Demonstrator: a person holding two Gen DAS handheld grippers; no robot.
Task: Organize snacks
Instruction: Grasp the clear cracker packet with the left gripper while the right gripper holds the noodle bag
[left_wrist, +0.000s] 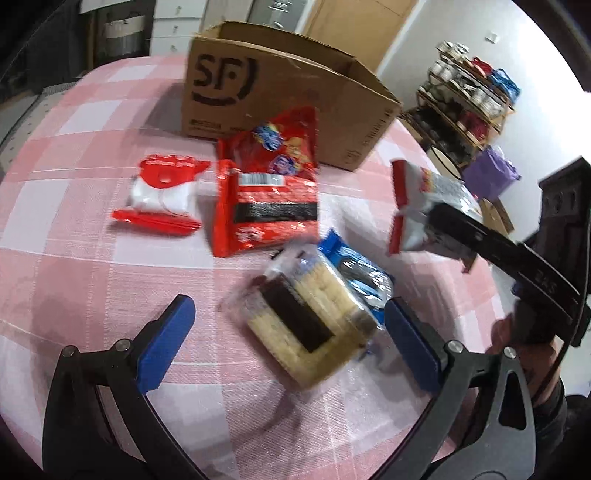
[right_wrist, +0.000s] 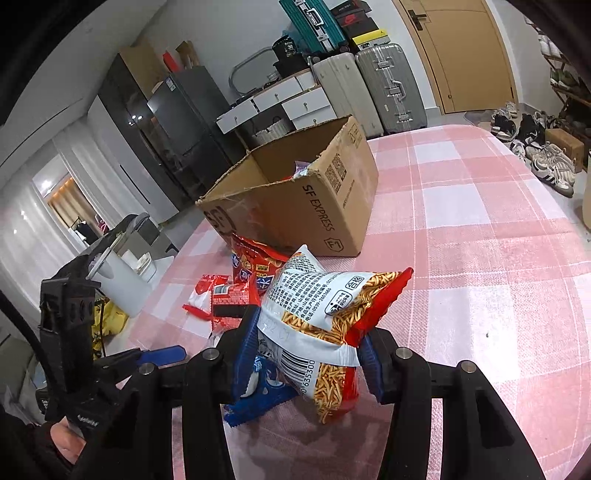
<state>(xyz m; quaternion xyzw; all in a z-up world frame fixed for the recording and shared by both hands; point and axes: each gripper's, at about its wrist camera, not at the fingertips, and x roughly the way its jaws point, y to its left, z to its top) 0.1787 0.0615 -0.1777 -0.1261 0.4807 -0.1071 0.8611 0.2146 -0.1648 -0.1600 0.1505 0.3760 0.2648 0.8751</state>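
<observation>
The counter (left_wrist: 74, 229) carries a cloth in pink and white checks. The cardboard box (left_wrist: 280, 96) is brown with black print, and the noodle snack bag (right_wrist: 325, 306) is white and red with an orange pattern of thin sticks. The tongs have blue pads (left_wrist: 166, 347) on black arms, and the cracker pack (left_wrist: 314, 325) is pale yellow with a dark brown band.

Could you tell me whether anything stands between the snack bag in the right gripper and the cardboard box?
Nothing visible blocks it. The right gripper holds the noodle snack bag above the tablecloth, and the cardboard box is open-topped. The red packets lie low before it.
</observation>
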